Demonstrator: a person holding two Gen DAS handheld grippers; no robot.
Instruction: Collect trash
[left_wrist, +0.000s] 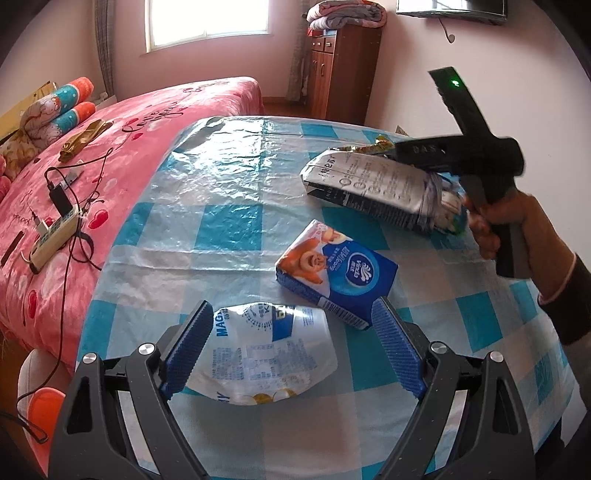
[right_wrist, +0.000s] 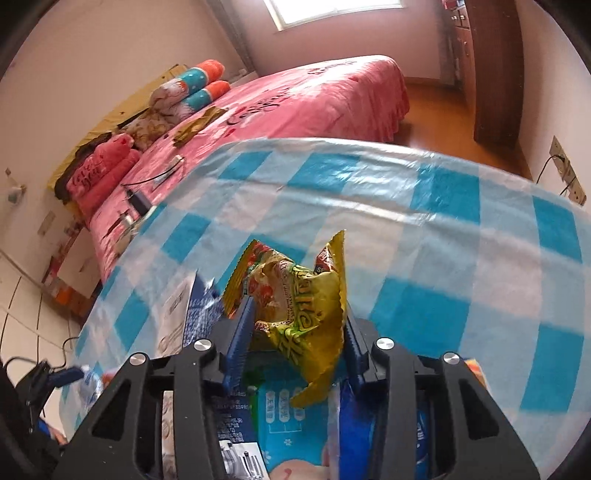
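Observation:
On the blue-and-white chequered tablecloth (left_wrist: 229, 206) lie a white-and-blue pouch (left_wrist: 266, 354), a blue tissue pack (left_wrist: 332, 269) and a silvery white carton (left_wrist: 369, 184). My left gripper (left_wrist: 295, 350) is open, its blue pads either side of the pouch, the left pad at the pouch's edge. In the right wrist view my right gripper (right_wrist: 297, 343) is shut on a crumpled yellow-green snack wrapper (right_wrist: 306, 302), just above the carton (right_wrist: 177, 317) and other packs. From the left wrist view, a hand (left_wrist: 495, 221) holds that right gripper (left_wrist: 395, 147) over the carton.
A pink bed (left_wrist: 147, 122) runs along the table's left side, with a power strip and cables (left_wrist: 55, 232) on it. A brown wardrobe (left_wrist: 343, 70) stands at the back. A wall socket (right_wrist: 565, 173) is on the right wall. An orange object (left_wrist: 44, 406) sits low left.

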